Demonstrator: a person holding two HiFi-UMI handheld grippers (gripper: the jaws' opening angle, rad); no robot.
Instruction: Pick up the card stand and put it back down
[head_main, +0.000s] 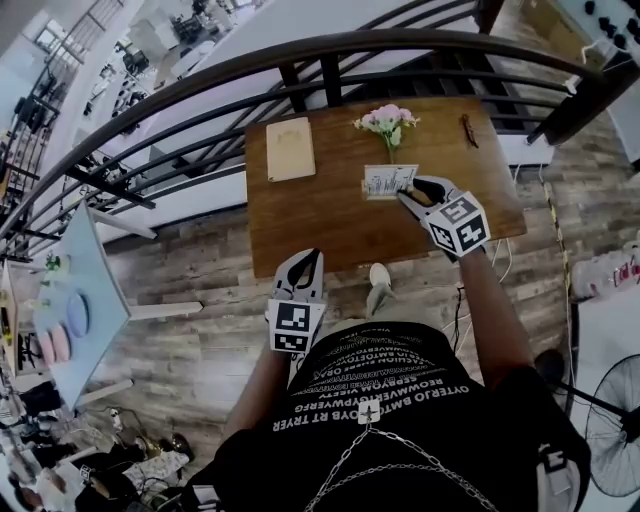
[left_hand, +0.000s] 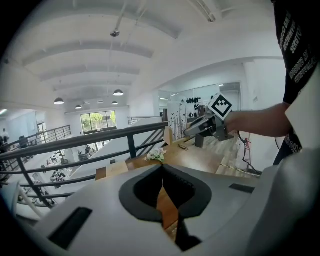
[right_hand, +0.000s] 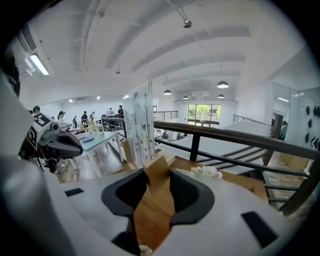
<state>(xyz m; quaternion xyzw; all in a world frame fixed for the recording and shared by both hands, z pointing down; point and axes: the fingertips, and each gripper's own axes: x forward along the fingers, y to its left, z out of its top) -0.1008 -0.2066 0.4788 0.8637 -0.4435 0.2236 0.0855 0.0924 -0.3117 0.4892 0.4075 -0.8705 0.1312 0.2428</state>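
The card stand (head_main: 388, 182), a white printed card upright in a pale wooden base, is on the wooden table (head_main: 330, 225) just below a small bunch of pink flowers (head_main: 388, 120). My right gripper (head_main: 408, 194) reaches in from the right and is shut on the right end of the base. In the right gripper view the tan base (right_hand: 158, 172) fills the gap between the dark pads, and the card (right_hand: 139, 125) rises to the left. Whether the stand is off the table I cannot tell. My left gripper (head_main: 305, 258) hangs at the table's front edge, shut and holding nothing.
A tan board (head_main: 290, 148) lies at the table's back left and a small dark object (head_main: 468, 130) at the back right. A dark metal railing (head_main: 330, 50) curves behind the table. A shoe (head_main: 378, 285) stands on the plank floor below the front edge.
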